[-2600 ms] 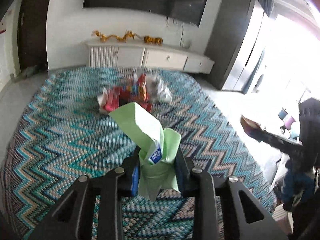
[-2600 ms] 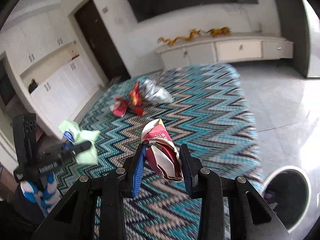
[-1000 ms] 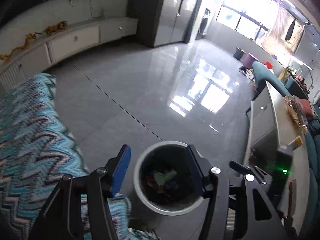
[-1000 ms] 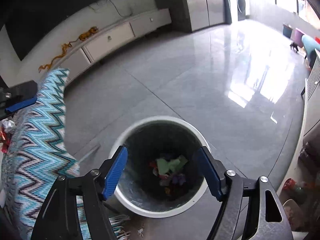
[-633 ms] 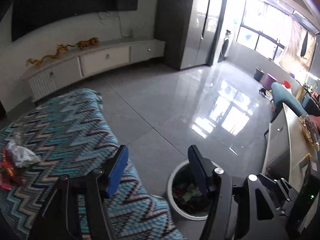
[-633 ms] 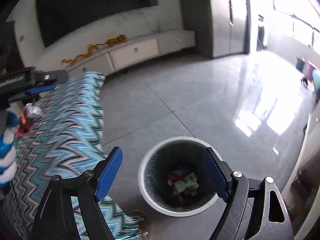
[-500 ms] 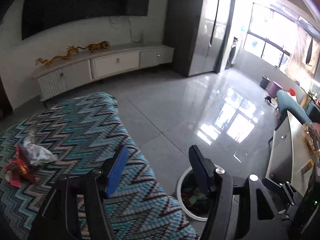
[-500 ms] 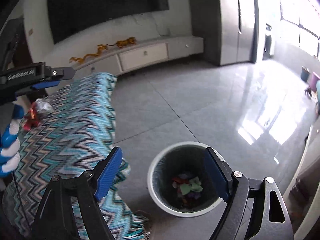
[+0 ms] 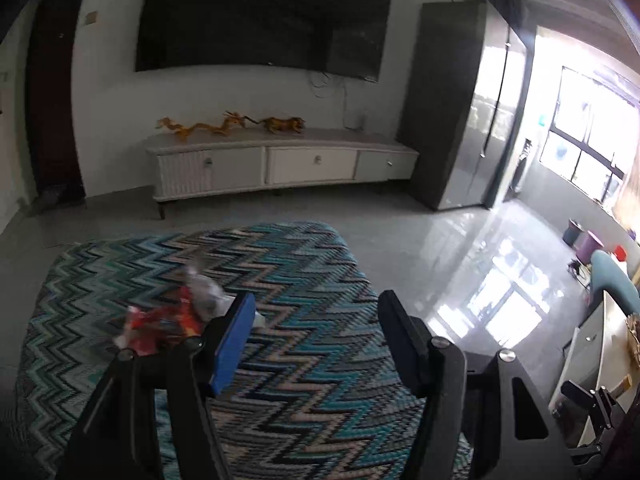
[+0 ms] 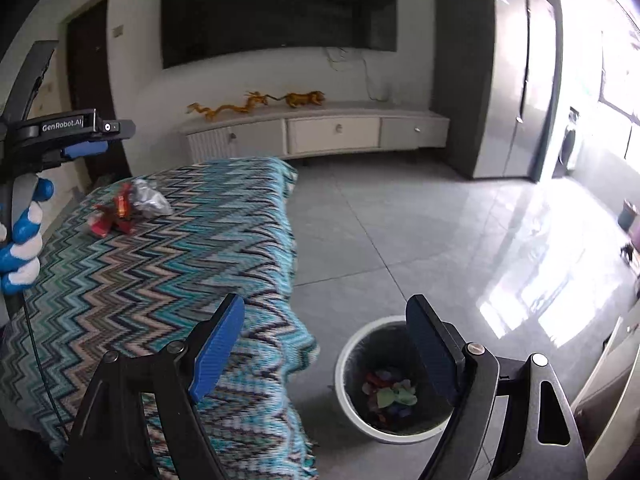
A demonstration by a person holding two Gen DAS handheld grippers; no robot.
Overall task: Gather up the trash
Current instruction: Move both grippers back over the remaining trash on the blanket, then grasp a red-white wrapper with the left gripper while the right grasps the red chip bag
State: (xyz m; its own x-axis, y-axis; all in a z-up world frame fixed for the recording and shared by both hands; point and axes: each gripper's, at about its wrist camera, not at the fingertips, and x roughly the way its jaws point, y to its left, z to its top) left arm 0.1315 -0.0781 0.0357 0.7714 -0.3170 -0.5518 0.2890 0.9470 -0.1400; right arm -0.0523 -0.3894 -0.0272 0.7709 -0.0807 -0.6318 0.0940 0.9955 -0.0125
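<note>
Both views now off the bin, back toward table wrappers; left gripper and right gripper wide apart, empty.

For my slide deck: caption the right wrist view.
Empty right gripper hangs open between the zigzag-covered table and the trash bin; wrappers remain.

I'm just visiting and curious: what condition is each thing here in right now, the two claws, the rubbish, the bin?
Left gripper: open, nothing between its fingers.
Right gripper: open, empty.
Red and silver wrappers: crumpled, lying together on the zigzag cloth.
Trash bin: upright on the floor, uncovered, partly filled with scraps.
Cabinet drawers: shut.
Wall screen: dark.
</note>
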